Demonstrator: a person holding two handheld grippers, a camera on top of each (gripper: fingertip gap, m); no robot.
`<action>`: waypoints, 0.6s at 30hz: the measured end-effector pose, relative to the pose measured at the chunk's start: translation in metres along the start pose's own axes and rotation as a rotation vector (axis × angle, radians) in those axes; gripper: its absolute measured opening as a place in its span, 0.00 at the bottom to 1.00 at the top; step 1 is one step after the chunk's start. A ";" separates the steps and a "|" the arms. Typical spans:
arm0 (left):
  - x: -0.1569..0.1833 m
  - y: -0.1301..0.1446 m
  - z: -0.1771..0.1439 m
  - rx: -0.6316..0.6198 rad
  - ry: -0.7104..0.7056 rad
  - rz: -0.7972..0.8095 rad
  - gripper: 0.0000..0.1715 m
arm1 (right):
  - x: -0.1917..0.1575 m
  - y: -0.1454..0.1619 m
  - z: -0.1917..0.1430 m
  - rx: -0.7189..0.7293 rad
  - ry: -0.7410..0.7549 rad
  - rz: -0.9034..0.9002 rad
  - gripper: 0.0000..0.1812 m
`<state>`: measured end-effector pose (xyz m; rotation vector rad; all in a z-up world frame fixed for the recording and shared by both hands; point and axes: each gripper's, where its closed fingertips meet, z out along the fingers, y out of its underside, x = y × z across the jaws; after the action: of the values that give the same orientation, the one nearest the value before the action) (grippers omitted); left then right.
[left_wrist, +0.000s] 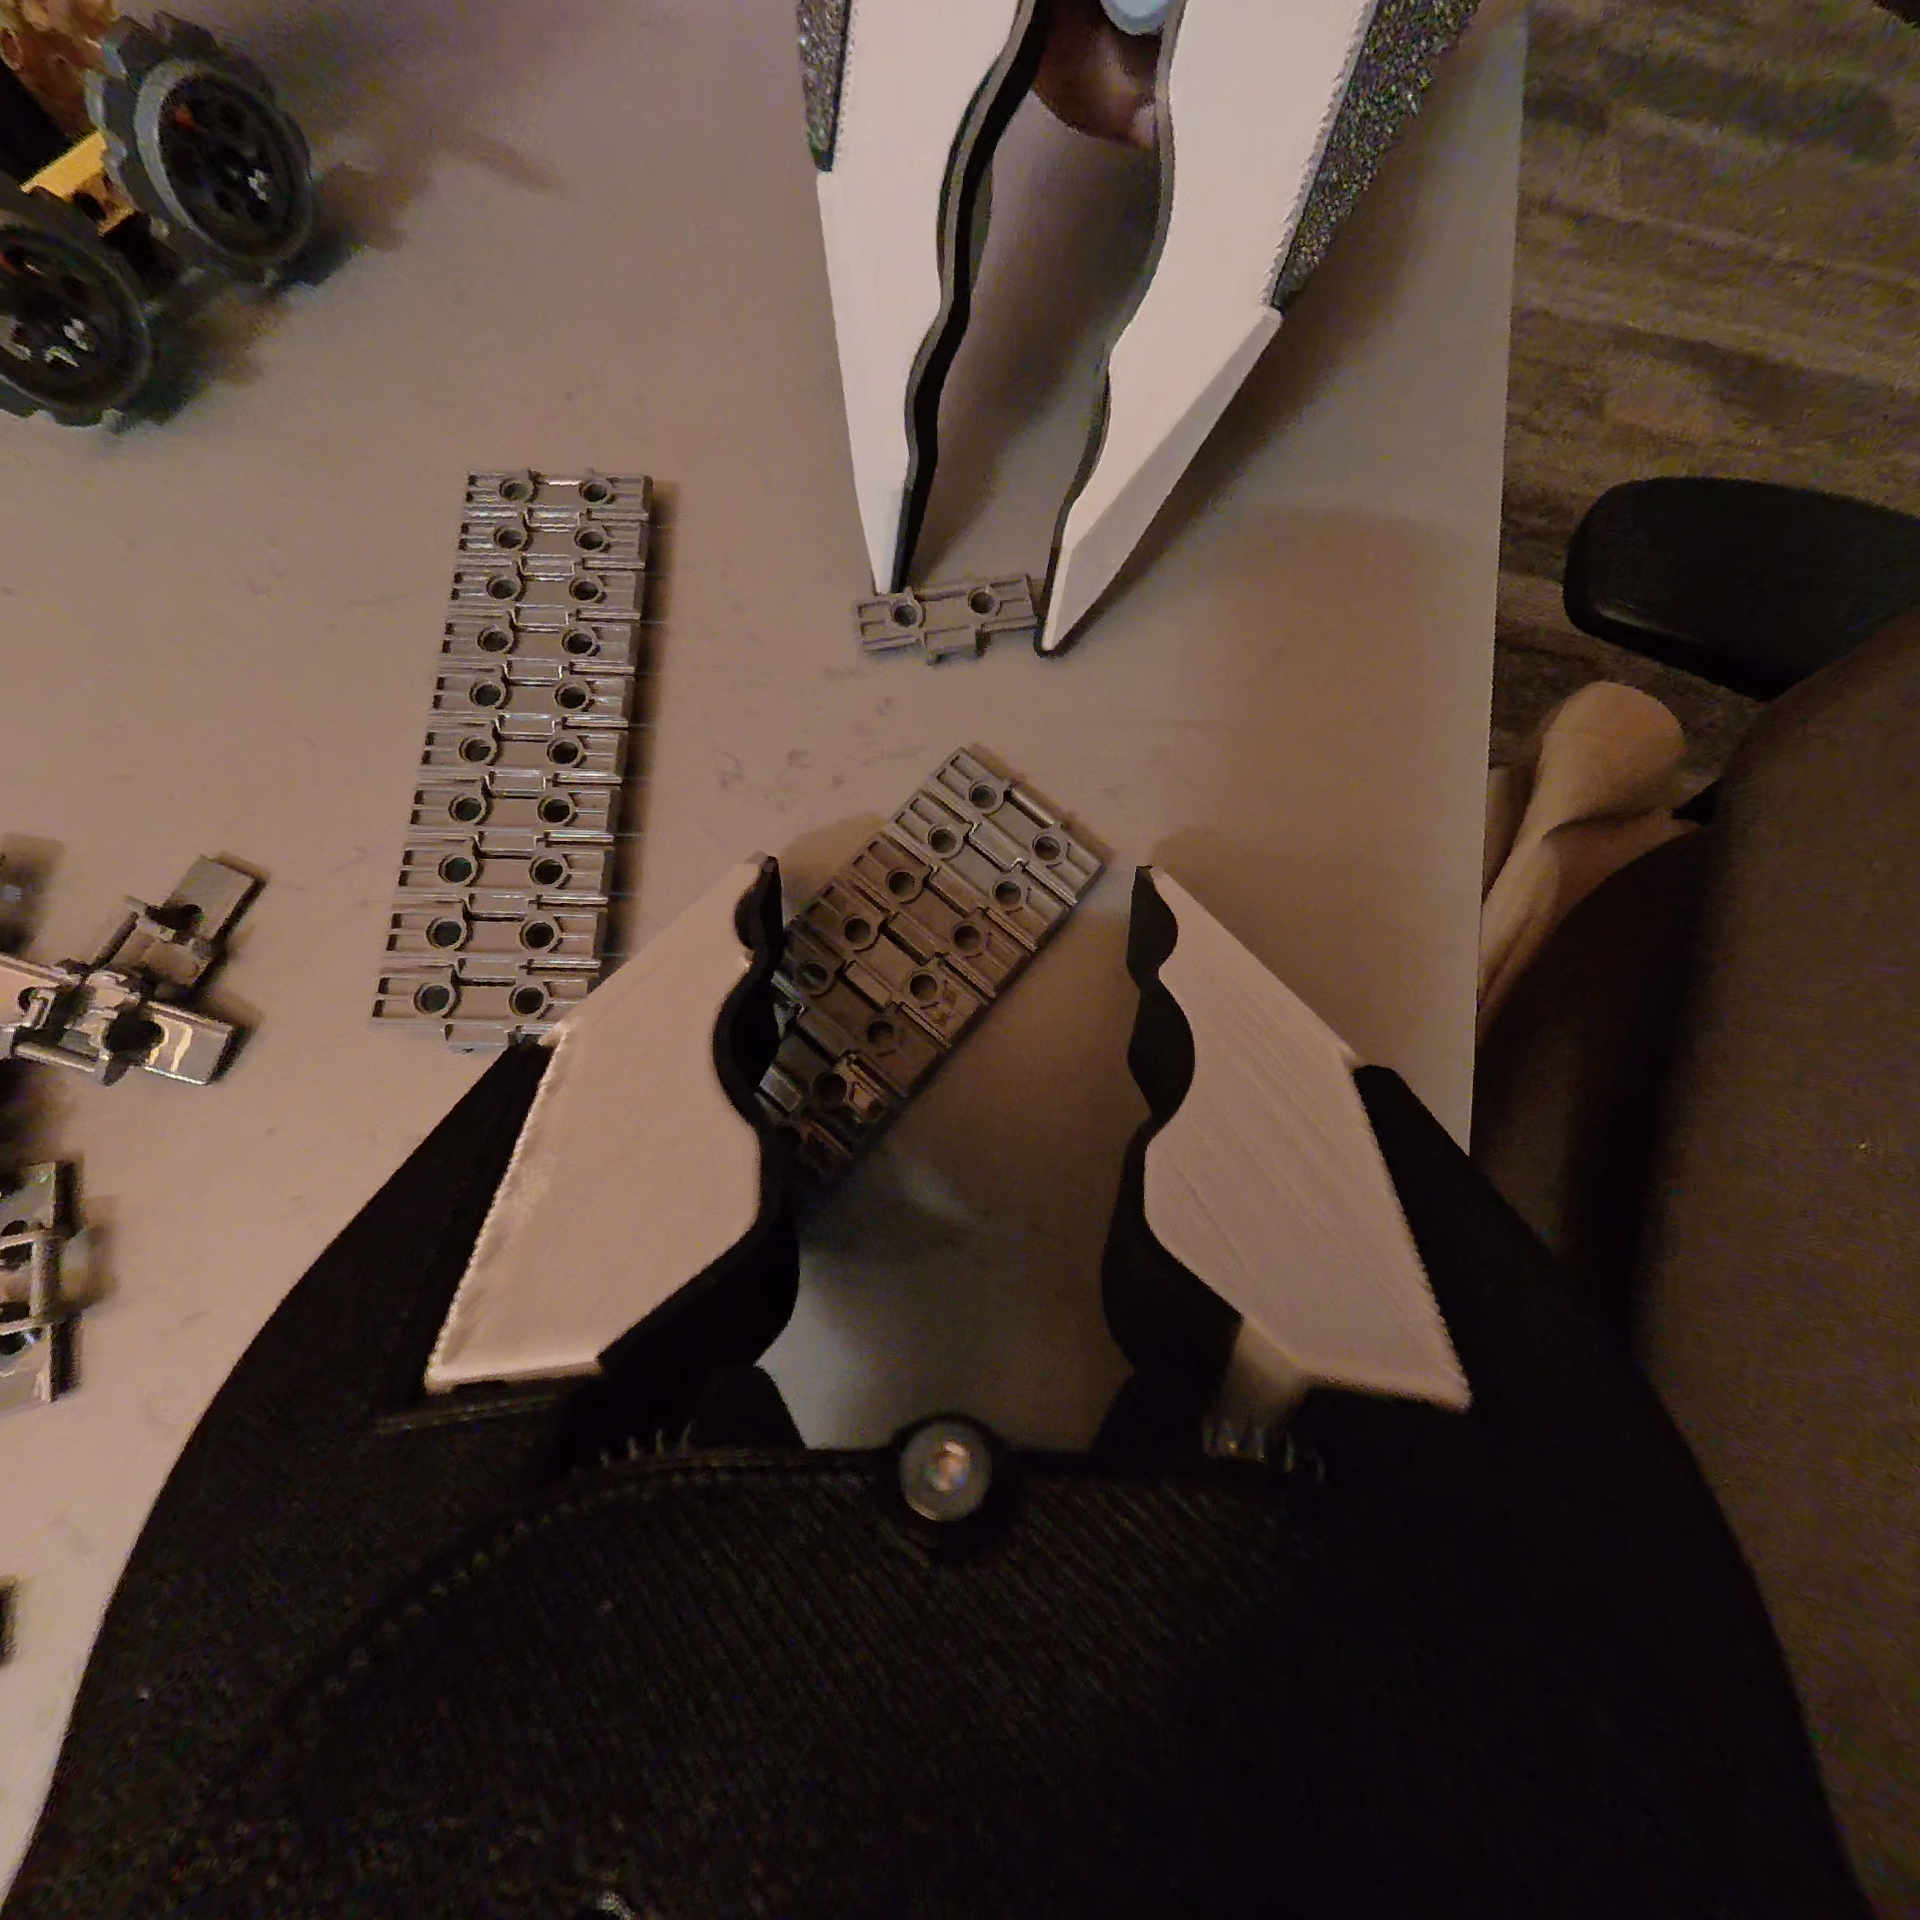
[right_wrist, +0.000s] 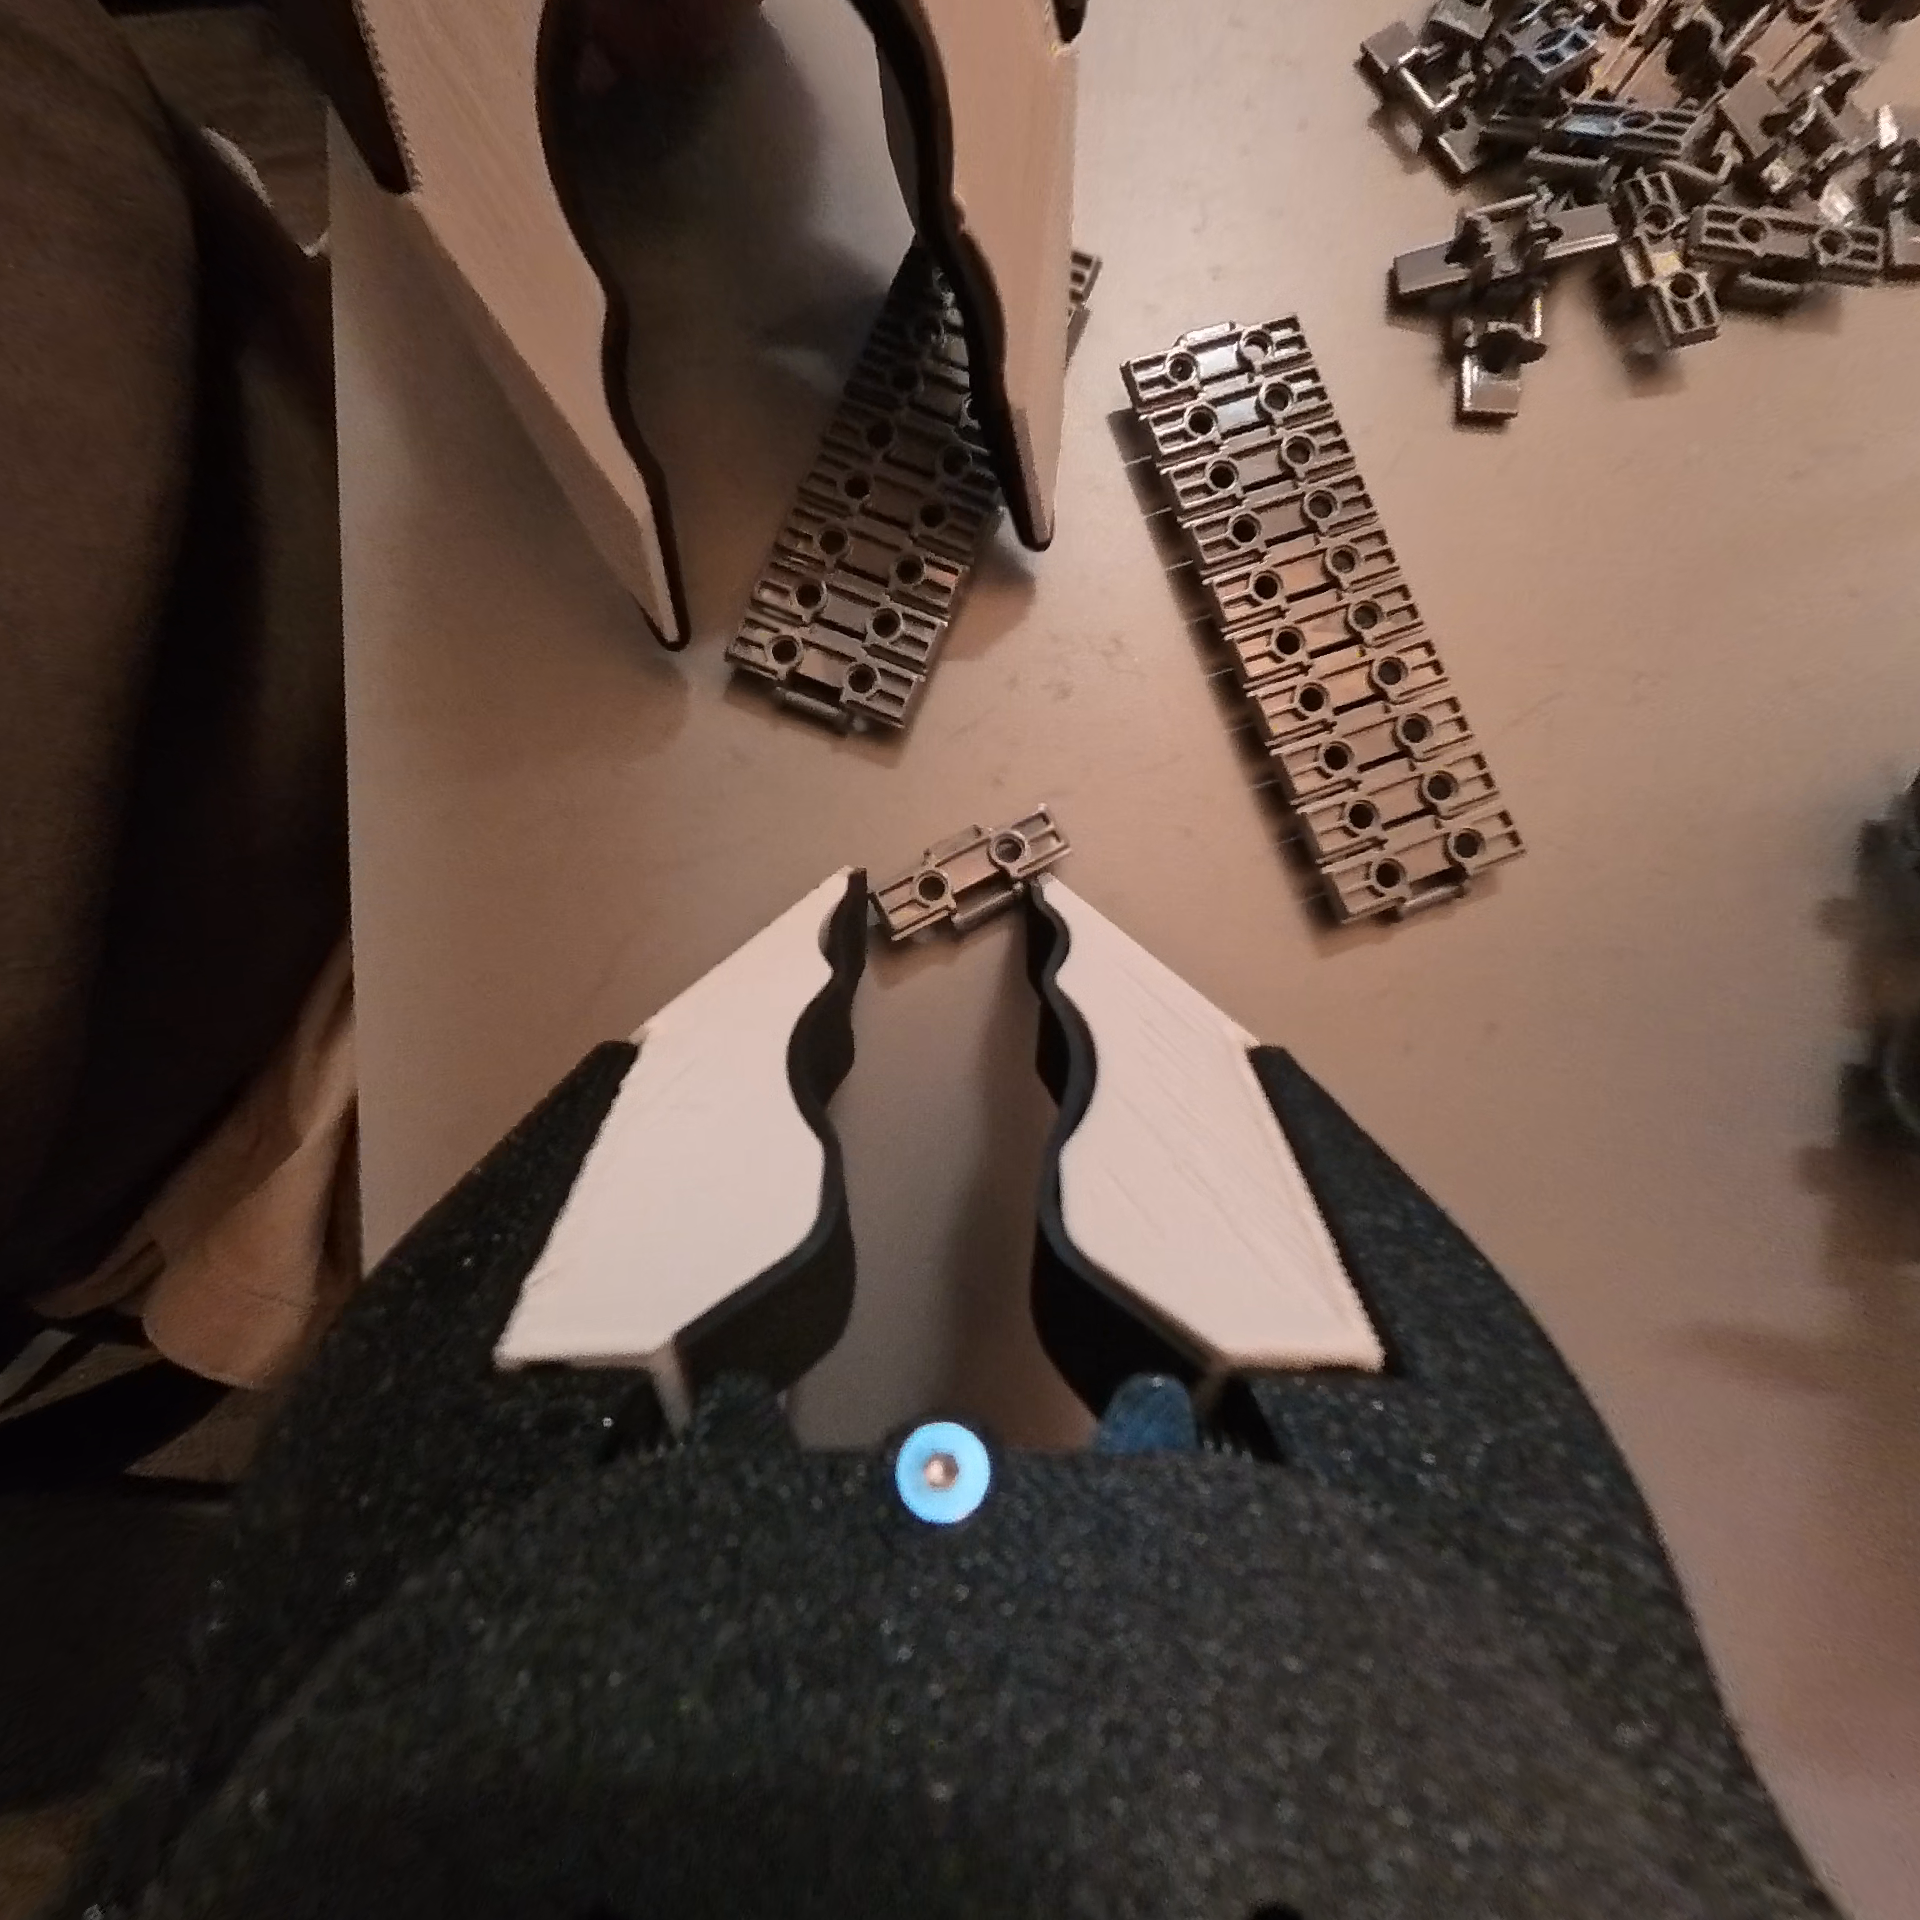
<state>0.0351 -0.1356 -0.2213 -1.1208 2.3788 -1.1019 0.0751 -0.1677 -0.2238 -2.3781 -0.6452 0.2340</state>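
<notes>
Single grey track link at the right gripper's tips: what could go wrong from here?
1. The single link lies at the very tips of the right gripper, askew to them. Closing may catch only its edge and flick it away.
2. The short track strip lies near the table edge; the open left gripper, one finger over it, could nudge it off.

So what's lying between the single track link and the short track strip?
Only bare table between the single track link and the short track strip, clearest in the right wrist view.
</notes>
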 end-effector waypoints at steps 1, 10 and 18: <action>0.000 0.000 0.000 -0.001 -0.002 0.003 0.38 | -0.001 0.000 0.001 -0.001 0.011 0.012 0.16; -0.005 0.002 0.005 -0.030 -0.094 0.030 0.31 | -0.013 -0.006 0.006 0.059 0.137 0.164 0.16; -0.007 -0.001 0.007 -0.052 -0.176 -0.123 0.31 | -0.011 -0.011 0.003 0.130 0.281 0.338 0.16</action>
<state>0.0444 -0.1342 -0.2261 -1.3394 2.2396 -0.9411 0.0600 -0.1640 -0.2192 -2.3231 -0.0926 0.0793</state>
